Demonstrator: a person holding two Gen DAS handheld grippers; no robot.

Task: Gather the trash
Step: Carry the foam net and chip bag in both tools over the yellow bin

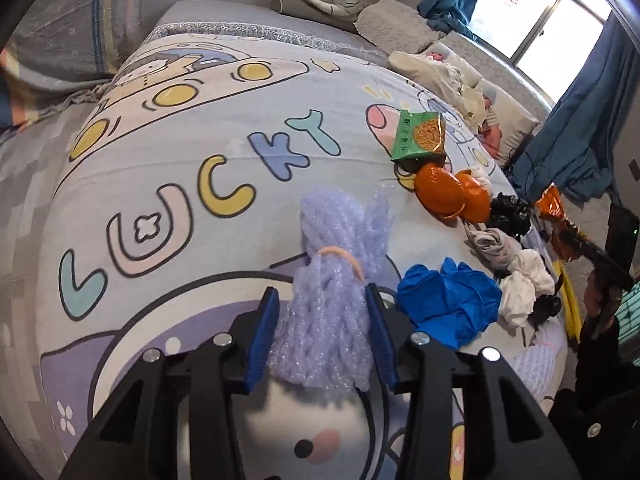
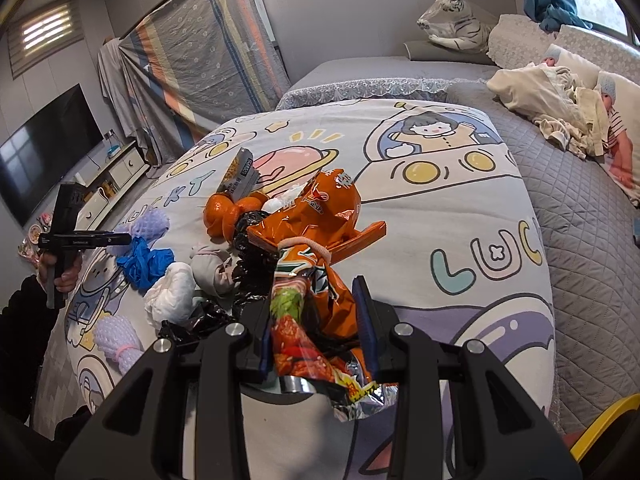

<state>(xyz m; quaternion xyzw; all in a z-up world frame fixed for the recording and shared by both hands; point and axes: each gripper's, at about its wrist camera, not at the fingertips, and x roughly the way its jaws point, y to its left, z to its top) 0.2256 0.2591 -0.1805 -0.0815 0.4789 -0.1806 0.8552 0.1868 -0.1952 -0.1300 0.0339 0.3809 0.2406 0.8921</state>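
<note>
Now left gripper [image 1: 322, 320] pinching bumpy lilac foam netting [image 1: 332, 280], right gripper [image 2: 316, 320] clamping crinkly orange wrapper [image 2: 320, 220]

Daylight from blown-out paned window [image 1: 540, 12]; soft shadows. Strong fisheye bending, dark vignetted corners. Sharp centrally, softer at edges.

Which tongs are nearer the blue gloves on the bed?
Left. The left tongs straddle a purple foam net right beside the blue gloves. The right tongs, around an orange snack bag, sit further off.
</note>
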